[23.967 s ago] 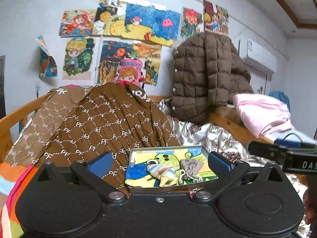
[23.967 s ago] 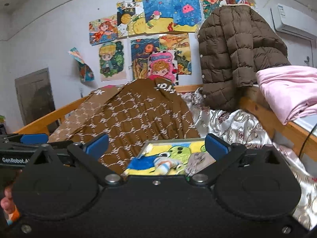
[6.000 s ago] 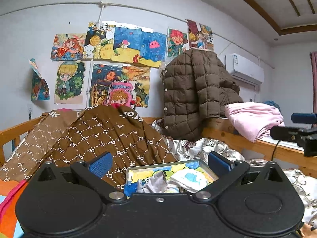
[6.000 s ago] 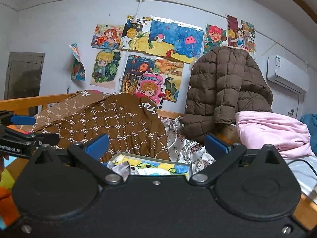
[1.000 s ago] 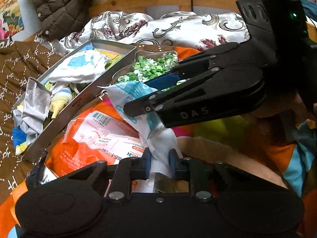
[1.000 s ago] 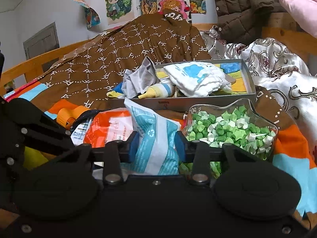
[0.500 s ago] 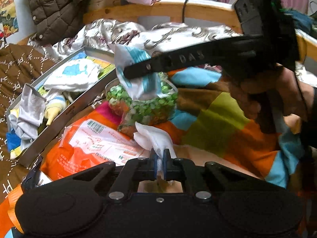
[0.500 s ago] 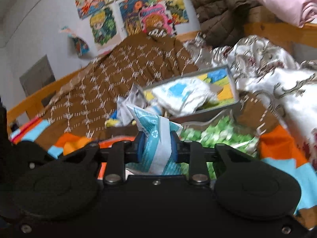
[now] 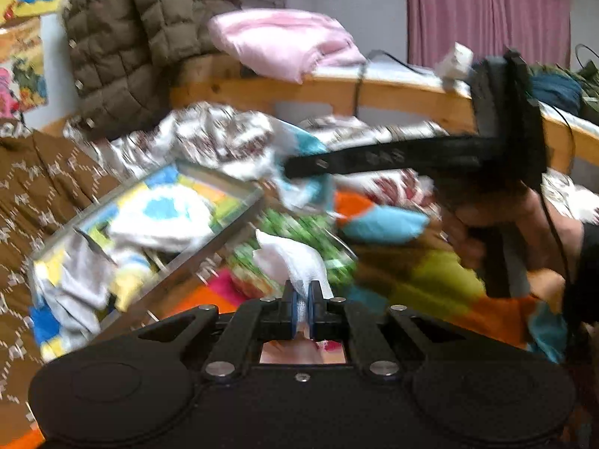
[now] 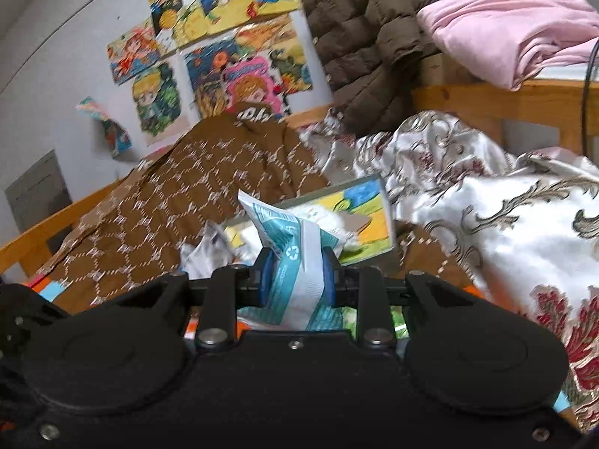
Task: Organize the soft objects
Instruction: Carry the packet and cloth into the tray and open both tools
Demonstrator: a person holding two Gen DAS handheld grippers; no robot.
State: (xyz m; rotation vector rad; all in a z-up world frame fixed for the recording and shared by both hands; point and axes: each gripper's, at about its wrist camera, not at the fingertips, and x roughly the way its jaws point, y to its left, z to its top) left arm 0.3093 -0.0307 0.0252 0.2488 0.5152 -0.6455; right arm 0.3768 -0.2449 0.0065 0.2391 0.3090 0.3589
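Note:
My left gripper (image 9: pixel 303 301) is shut on a white tissue (image 9: pixel 295 262) that stands up between its pads. My right gripper (image 10: pixel 297 278) is shut on a teal and white tissue pack (image 10: pixel 295 262) and holds it in the air; in the left wrist view the right gripper (image 9: pixel 299 168) holds the pack (image 9: pixel 303 187) above the bed. Beyond both lies the metal tray (image 9: pixel 221 220) with a white and blue cloth (image 9: pixel 164 217), a grey cloth (image 9: pixel 75 284) and other soft things. The tray also shows in the right wrist view (image 10: pixel 385 220).
A clear bag of green and white pieces (image 9: pixel 299 235) lies beside the tray on the colourful bedspread (image 9: pixel 430 280). A brown patterned blanket (image 10: pixel 179 202), a floral silver quilt (image 10: pixel 486 205), a brown jacket (image 9: pixel 131 41) and a pink blanket (image 9: pixel 284 41) on the wooden rail surround them.
Both grippers have risen. The right one has carried the tissue pack up and toward the tray. The left one still holds the pulled-out tissue, now higher above the bedspread.

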